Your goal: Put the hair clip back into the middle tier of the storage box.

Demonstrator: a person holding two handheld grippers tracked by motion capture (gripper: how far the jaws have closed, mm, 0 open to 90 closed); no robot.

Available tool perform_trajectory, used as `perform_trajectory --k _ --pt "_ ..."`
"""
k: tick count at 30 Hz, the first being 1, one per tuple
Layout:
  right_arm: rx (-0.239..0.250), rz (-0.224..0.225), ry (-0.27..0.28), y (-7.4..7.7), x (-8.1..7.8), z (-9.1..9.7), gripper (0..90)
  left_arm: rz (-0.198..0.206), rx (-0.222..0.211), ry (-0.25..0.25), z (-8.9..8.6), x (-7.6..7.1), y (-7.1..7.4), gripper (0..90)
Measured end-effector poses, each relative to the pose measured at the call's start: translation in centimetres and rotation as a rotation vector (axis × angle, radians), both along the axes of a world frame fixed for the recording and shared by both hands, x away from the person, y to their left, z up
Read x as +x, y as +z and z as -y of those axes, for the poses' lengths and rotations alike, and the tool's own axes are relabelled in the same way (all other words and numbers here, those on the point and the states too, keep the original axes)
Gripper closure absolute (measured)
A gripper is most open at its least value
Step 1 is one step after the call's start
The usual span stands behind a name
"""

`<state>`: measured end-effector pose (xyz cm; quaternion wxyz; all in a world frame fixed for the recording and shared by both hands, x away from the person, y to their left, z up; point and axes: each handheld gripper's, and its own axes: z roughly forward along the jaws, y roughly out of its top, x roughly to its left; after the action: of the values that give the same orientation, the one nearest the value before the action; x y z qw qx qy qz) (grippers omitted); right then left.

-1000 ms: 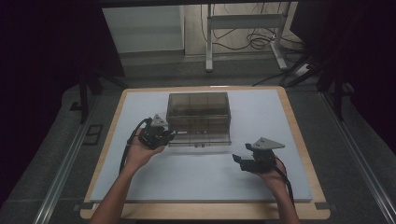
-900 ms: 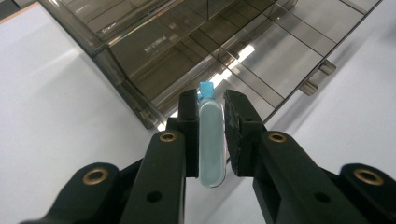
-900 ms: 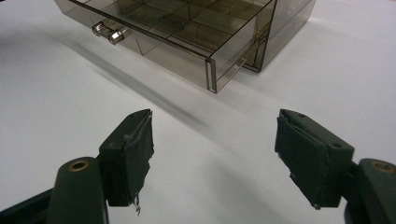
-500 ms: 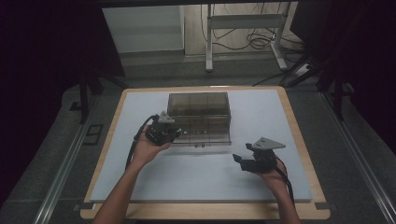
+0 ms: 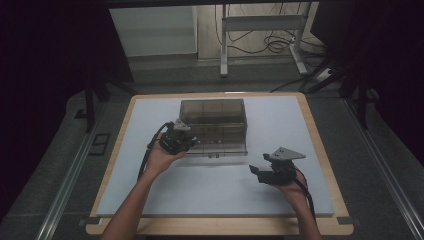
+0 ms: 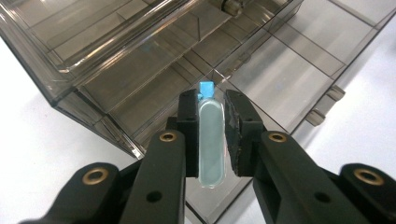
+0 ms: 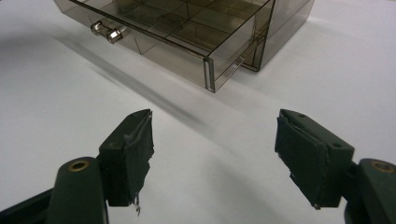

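Left gripper (image 6: pixel 212 135): jaws closed on a small pale-blue capsule (image 6: pixel 211 142) with a bright blue tip (pads press on both of its long sides); in the high view this gripper (image 5: pixel 186 141) sits at the left front corner of the organiser.
Capsule position: held upright between the pads, blue tip pointing away from the camera, above the open drawer's compartments; not touching the drawer floor as far as the left gripper view shows.
Organiser box (image 5: pixel 213 112): smoked transparent plastic, standing near the middle of the white table mat (image 5: pixel 300 120), toward the far side.
Drawer (image 5: pixel 220 147): pulled out toward the person, divided into compartments (dividers visible through the walls); knob (image 7: pixel 107 31) on its front panel.
Right gripper (image 7: pixel 215 156): jaws spread wide, nothing between the pads; in the high view it (image 5: pixel 262 172) rests low over the mat, well apart from the drawer, to its right front.
Mat surface near right gripper: bare white.
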<state>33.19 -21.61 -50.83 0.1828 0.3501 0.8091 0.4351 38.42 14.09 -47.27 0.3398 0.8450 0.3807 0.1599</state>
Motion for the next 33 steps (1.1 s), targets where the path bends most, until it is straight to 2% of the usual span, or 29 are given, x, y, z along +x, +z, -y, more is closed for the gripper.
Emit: perform_trajectory --k 19,33 --pt "-0.005 -0.001 0.002 -0.1 0.0 0.0 26.8 -0.038 0.023 -0.007 0.6 0.7 -1.7 77.3" --pt "-0.006 -0.001 0.001 -0.1 0.1 0.0 26.7 -0.038 0.025 -0.007 0.7 0.8 -2.1 77.1"
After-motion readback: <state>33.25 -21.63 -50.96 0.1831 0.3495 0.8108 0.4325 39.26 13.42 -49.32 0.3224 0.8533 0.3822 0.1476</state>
